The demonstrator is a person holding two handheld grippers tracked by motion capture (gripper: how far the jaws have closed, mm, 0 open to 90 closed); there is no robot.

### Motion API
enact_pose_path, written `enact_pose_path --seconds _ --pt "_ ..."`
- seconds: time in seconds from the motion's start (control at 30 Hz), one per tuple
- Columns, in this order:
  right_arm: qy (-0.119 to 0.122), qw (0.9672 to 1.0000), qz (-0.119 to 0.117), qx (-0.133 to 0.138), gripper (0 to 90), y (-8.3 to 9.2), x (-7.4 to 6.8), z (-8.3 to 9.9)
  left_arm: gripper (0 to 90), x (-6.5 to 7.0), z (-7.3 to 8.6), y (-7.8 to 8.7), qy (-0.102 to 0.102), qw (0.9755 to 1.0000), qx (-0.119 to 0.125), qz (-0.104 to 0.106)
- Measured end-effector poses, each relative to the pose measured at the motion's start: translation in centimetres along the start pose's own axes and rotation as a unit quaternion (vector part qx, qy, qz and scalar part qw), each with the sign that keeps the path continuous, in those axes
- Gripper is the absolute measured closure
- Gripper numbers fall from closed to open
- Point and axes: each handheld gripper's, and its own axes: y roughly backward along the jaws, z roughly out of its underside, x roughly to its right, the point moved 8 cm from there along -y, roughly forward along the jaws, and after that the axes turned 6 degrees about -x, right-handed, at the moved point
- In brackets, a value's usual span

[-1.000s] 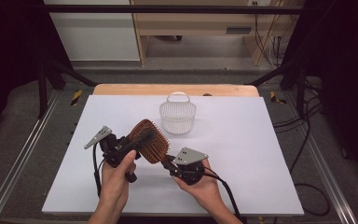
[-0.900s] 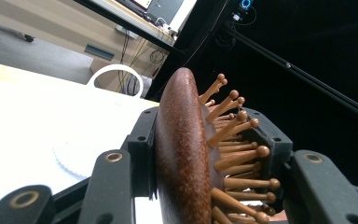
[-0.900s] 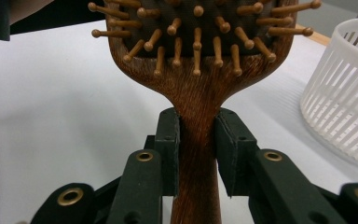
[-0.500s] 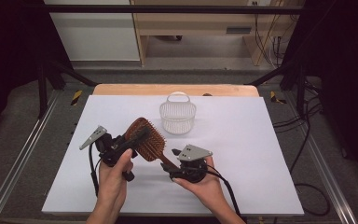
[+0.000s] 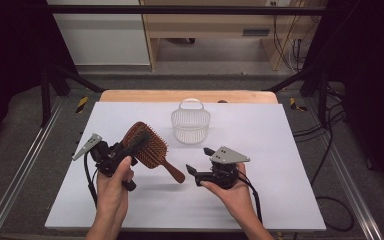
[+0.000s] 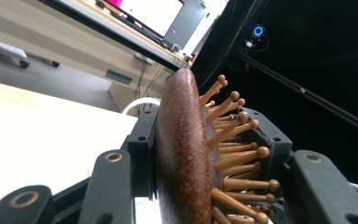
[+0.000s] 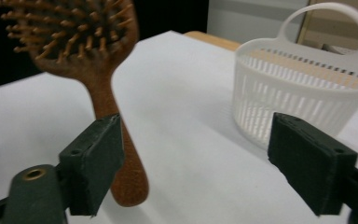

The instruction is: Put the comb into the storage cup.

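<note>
A brown wooden paddle hairbrush point(image 5: 149, 148) hangs over the white table left of centre, bristles up and handle pointing right. My left gripper point(image 5: 136, 144) is shut on its head: in the left gripper view the jaws clamp the brush point(image 6: 184, 154) by its back and its bristles. To the right, my right gripper point(image 5: 198, 161) is open; its jaws have just been opening and nothing lies between them. In the right gripper view the brush handle point(image 7: 106, 100) ends just beyond the left pad point(image 7: 93, 161), apart from the gripper point(image 7: 200, 158).
A white slotted plastic basket point(image 5: 190, 125) with a loop handle stands upright at the middle back of the white table top point(image 5: 280, 150); the same basket point(image 7: 303, 88) lies ahead of my right jaw. A wooden edge runs along the far side.
My right gripper let go of the brush handle, opened wide and drew away to the right. The left gripper kept its hold on the brush head.
</note>
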Motion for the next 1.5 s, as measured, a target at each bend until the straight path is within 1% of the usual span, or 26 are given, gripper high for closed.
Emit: enact_pose_path --seconds 0.03,0.07,0.1,0.17,0.23,0.27,0.3,0.33,0.43,0.5,0.6,0.63,0.7,0.73,0.77,0.83,0.9,0.93,0.97,1.1,1.13,1.17,1.27,1.37,1.5 --pt "-0.007 1.0000 0.007 0.001 15.5 0.2 0.7 0.2 51.9 -0.1 -0.1 0.1 -0.002 1.0000 0.002 -0.003" --pt "-0.011 0.9998 0.013 -0.005 15.5 0.2 1.1 0.4 51.9 -0.2 -0.2 0.2 -0.002 1.0000 0.005 -0.004" --pt "-0.011 0.9998 0.013 -0.005 15.5 0.2 1.1 0.4 51.9 -0.3 -0.3 0.3 0.000 1.0000 0.006 -0.006" --pt "-0.015 0.9993 0.028 -0.019 15.5 0.3 1.9 0.8 52.0 -0.5 -0.5 0.6 -0.003 0.9999 0.010 -0.008" --pt "-0.008 0.9991 0.027 -0.033 14.6 0.5 2.4 1.1 52.1 -0.5 -0.7 0.7 -0.009 0.9998 0.013 -0.012" --pt "-0.008 0.9991 0.027 -0.033 14.6 0.5 2.4 1.1 52.1 -0.6 -0.8 0.8 -0.011 0.9998 0.013 -0.013" --pt "-0.003 0.9991 0.027 -0.033 14.7 0.7 2.4 1.2 52.1 -0.6 -0.9 0.9 -0.011 0.9998 0.013 -0.014" --pt "0.006 0.9991 0.027 -0.032 14.6 0.9 2.6 1.1 52.1 -0.6 -1.0 1.0 -0.012 0.9997 0.014 -0.015" --pt "0.008 0.9992 0.030 -0.024 13.7 1.3 3.0 0.9 52.1 -0.8 -1.2 1.2 -0.018 0.9995 0.017 -0.020" --pt "0.003 0.9991 0.038 -0.018 11.7 1.7 3.6 1.0 52.1 -1.0 -1.4 1.4 -0.021 0.9993 0.018 -0.026" --pt "-0.002 0.9986 0.052 -0.012 11.3 2.8 4.7 1.6 52.1 -1.3 -1.6 1.7 -0.020 0.9991 0.023 -0.029" --pt "-0.003 0.9985 0.054 -0.008 11.0 3.2 5.0 1.8 52.1 -1.4 -1.7 1.7 -0.019 0.9991 0.024 -0.031" --pt "-0.003 0.9982 0.059 -0.008 9.9 4.1 5.6 2.3 52.1 -1.5 -1.7 1.9 -0.021 0.9989 0.024 -0.034" --pt "-0.008 0.9977 0.067 -0.005 9.0 5.1 6.2 2.8 52.2 -1.6 -1.7 1.9 -0.024 0.9988 0.025 -0.035" --pt "-0.008 0.9977 0.067 -0.005 9.0 5.1 6.2 2.8 52.2 -1.6 -1.6 2.0 -0.029 0.9987 0.024 -0.036" --pt "-0.015 0.9971 0.074 0.002 8.0 6.1 6.7 3.4 52.2 -1.6 -1.6 2.0 -0.033 0.9985 0.022 -0.039" --pt "-0.015 0.9971 0.075 0.007 6.4 7.1 7.0 4.1 52.2 -1.7 -1.6 2.0 -0.030 0.9986 0.024 -0.038" --pt "-0.018 0.9969 0.076 0.011 6.4 7.5 7.2 4.3 52.1 -1.8 -1.6 2.1 -0.029 0.9986 0.024 -0.037" --pt "-0.020 0.9961 0.083 0.019 6.4 8.1 7.7 4.5 52.2 -1.9 -1.7 2.1 -0.030 0.9985 0.025 -0.038" --pt "-0.023 0.9957 0.085 0.026 6.7 8.3 8.0 4.7 52.2 -2.0 -2.0 2.4 -0.027 0.9983 0.031 -0.041" --pt "-0.015 0.9961 0.085 0.019 7.5 7.9 8.1 5.0 52.2 -2.1 -2.0 2.5 -0.026 0.9983 0.032 -0.041" --pt "-0.015 0.9961 0.085 0.019 7.5 7.9 8.1 5.0 52.2 -2.1 -2.1 2.5 -0.026 0.9982 0.032 -0.042" --pt "-0.005 0.9960 0.089 0.004 8.2 7.3 8.3 5.5 52.1 -1.9 -2.2 2.6 -0.027 0.9982 0.033 -0.044" --pt "-0.005 0.9959 0.090 0.004 8.5 7.3 8.5 5.7 52.1 -1.3 -2.6 2.3 -0.037 0.9981 0.027 -0.041" --pt "-0.010 0.9958 0.091 0.007 8.5 7.5 8.7 5.8 52.1 0.1 -3.7 1.8 -0.043 0.9979 0.035 -0.033"
